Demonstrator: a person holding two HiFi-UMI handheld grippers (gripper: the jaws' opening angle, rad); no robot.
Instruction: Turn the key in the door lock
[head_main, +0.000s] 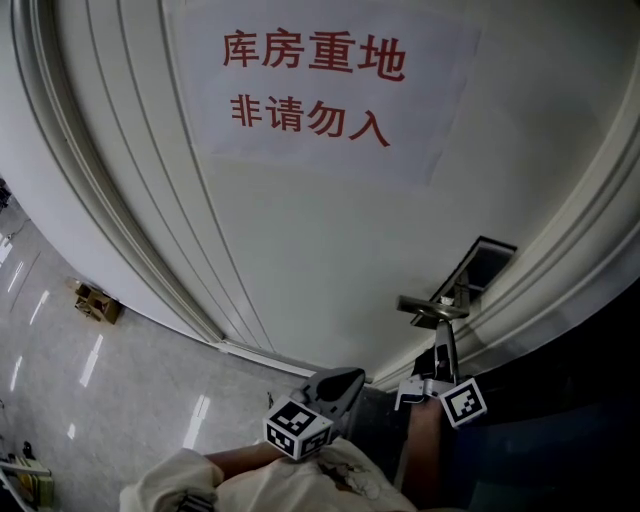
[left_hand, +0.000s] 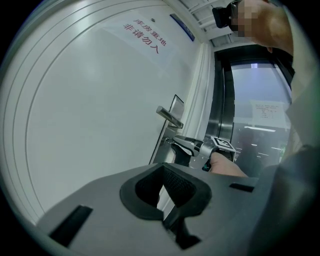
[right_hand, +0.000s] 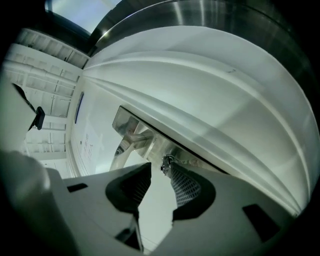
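Note:
The white door (head_main: 300, 220) has a metal lever handle (head_main: 430, 308) on a lock plate (head_main: 478, 268). My right gripper (head_main: 446, 340) reaches up to just under the handle. In the right gripper view the key (right_hand: 164, 162) sticks out of the lock below the handle (right_hand: 127, 141). It sits just off the right fingertip of my right gripper (right_hand: 160, 169), whose jaws stand apart and do not press on it. My left gripper (head_main: 338, 384) hangs lower and to the left, away from the lock. Its jaws (left_hand: 161, 170) meet at the tips with nothing between them. It sees the right gripper (left_hand: 184, 148) by the handle (left_hand: 170, 118).
A paper sign with red characters (head_main: 315, 85) is stuck high on the door. The ribbed door frame (head_main: 130, 220) runs down the left, with tiled floor and a small wooden object (head_main: 97, 302) beyond. A steel and glass panel (left_hand: 250, 125) stands to the right of the door.

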